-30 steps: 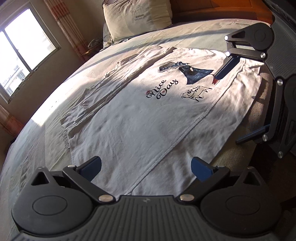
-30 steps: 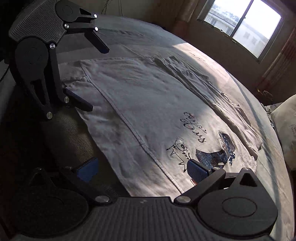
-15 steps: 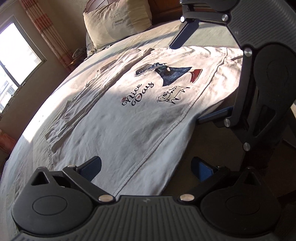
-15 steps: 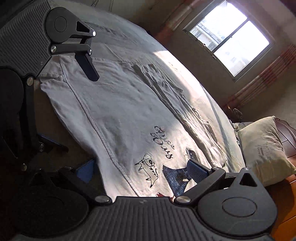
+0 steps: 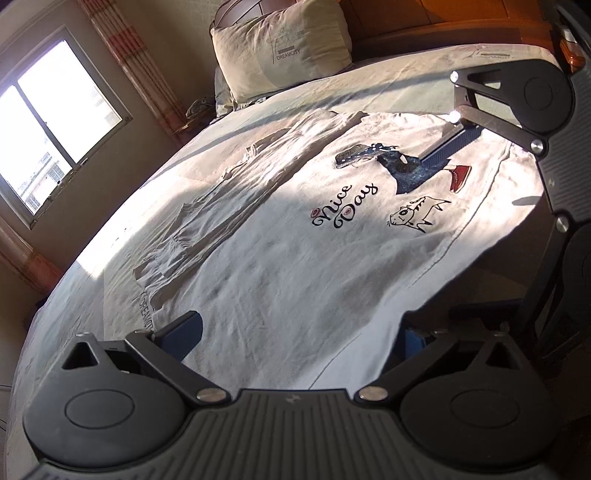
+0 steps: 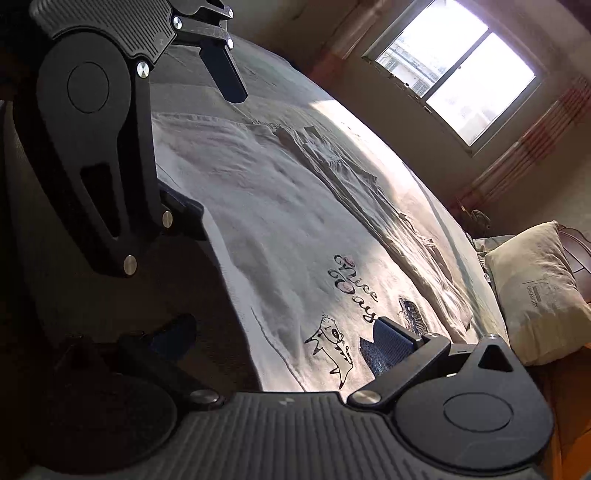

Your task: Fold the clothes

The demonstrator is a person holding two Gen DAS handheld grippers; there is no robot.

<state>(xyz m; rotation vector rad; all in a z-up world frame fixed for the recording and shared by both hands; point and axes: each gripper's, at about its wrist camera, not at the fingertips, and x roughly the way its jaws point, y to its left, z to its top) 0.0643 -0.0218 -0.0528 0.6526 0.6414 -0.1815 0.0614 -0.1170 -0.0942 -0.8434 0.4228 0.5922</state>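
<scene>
Far left: window (image 5: 55,122), curtain (image 5: 122,55) beside it. Left part of bed (image 5: 92,266): sunlit sheet, bare. Left side of shirt (image 5: 295,258) already folded in, a rumpled strip running near to far. Left gripper (image 5: 295,332) at near hem, fingers wide apart, holding nothing; one pad over the shirt's near-left corner, the other just past the near-right edge, hem lying between. Contact with cloth: cannot tell. Centre: shirt flat, print side up, "Nice Day" lettering and cat drawing toward the far end. Pillow (image 5: 284,48) at far centre against headboard (image 5: 443,22), well apart from shirt. Right: right gripper (image 5: 476,218) at shirt's right edge near the print, fingers spread wide, nothing clamped; upper pad above the dark printed patch, lower finger down below the bed edge. Right view confirms: near finger (image 6: 391,339) over the print, other finger off the shirt in shadow. Right edge of shirt at the bed's edge, unfolded.

Step, judged: setting up grasps for the right-side fold, matching the left one. Next move calls for: closing both on the right edge, one by hem, one by shoulder; lifting together; carrying leftward over the print; keeping edge straight to avoid bunching.
</scene>
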